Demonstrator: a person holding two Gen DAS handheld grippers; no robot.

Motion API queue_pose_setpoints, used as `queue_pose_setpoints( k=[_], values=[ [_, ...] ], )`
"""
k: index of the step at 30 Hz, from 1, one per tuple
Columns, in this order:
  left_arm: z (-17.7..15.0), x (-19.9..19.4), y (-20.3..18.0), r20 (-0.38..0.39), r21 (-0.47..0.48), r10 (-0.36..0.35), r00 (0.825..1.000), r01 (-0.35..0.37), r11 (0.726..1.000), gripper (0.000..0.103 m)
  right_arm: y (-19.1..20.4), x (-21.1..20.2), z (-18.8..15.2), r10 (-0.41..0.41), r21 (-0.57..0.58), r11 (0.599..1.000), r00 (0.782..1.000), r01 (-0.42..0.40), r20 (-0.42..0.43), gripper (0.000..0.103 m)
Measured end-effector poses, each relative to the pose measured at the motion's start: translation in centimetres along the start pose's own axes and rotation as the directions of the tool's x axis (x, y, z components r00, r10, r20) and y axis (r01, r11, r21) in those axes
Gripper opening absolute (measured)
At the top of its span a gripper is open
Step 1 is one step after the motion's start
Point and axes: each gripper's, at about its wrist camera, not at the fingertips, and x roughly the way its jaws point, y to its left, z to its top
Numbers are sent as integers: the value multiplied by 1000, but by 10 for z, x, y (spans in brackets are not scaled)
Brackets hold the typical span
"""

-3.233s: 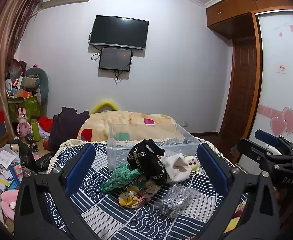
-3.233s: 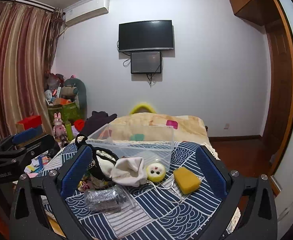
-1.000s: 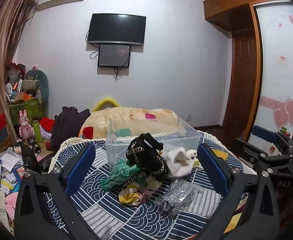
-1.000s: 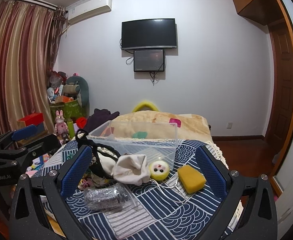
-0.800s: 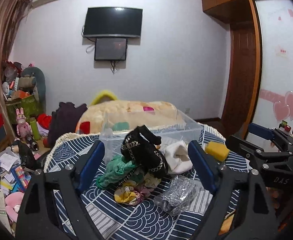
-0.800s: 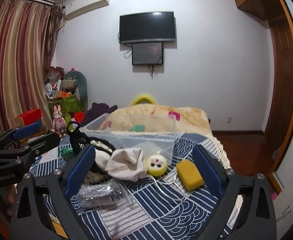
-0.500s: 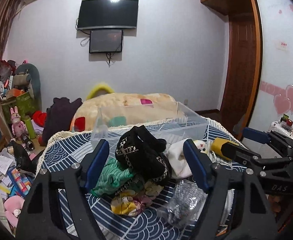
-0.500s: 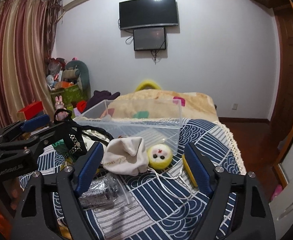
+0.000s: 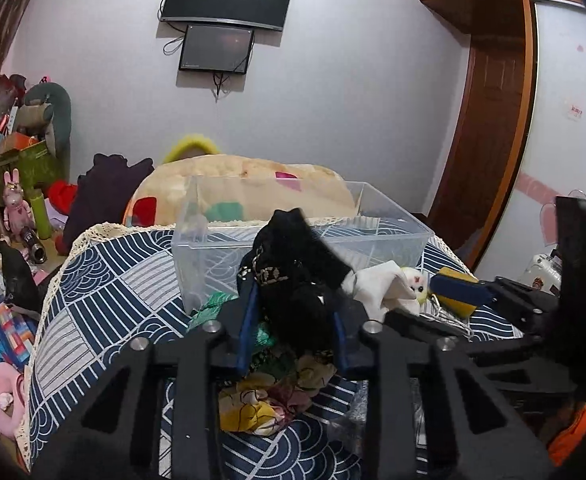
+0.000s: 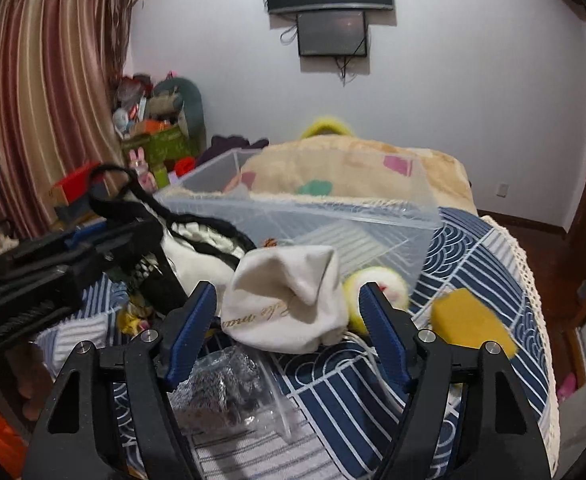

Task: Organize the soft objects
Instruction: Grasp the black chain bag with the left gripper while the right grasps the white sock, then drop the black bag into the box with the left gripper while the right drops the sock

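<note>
Left gripper (image 9: 295, 316) is level, pointing far toward the wall w/ the TV; its blue pads are pinched on the black garment (image 9: 293, 268), which stands up between them at the near edge of the clear bin (image 9: 393, 236). Green cloth (image 9: 209, 308) and a yellow-patterned cloth (image 9: 261, 400) lie under/near it on the blue patterned bedspread (image 9: 105, 280).

Right gripper (image 10: 287, 332) is tilted slightly down, jaws spread, pads either side of the white cloth bag (image 10: 289, 308); can't tell if they touch it. Yellow plush ball (image 10: 385, 288) sits just right of the bag, yellow sponge (image 10: 469, 320) further right. Crinkly plastic bag (image 10: 221, 388) lies near, below the left pad. Bin is beyond the bag.
</note>
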Motion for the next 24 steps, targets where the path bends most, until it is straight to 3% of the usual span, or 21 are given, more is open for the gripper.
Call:
queue_pose_setpoints(
  k=[5, 13, 16, 24],
  values=[
    [-1, -3, -3, 10, 17, 9, 1000, -10, 1000, 26, -1, 17, -2, -4, -6, 1000, 998, 4, -62, 69],
    [3, -10, -5, 30, 15, 3, 1000, -3, 1000, 25, -5, 22, -6, -15, -9, 1000, 995, 14, -94, 25],
    [8, -16, -6, 49, 20, 6, 999, -7, 1000, 23, -10, 19, -6, -15, 8, 1000, 996, 16, -84, 14],
    [26, -30, -12, 80, 57, -9, 997, 5, 998, 20, -18, -8, -5, -7, 34, 999, 1000, 8, -13, 10]
  ],
)
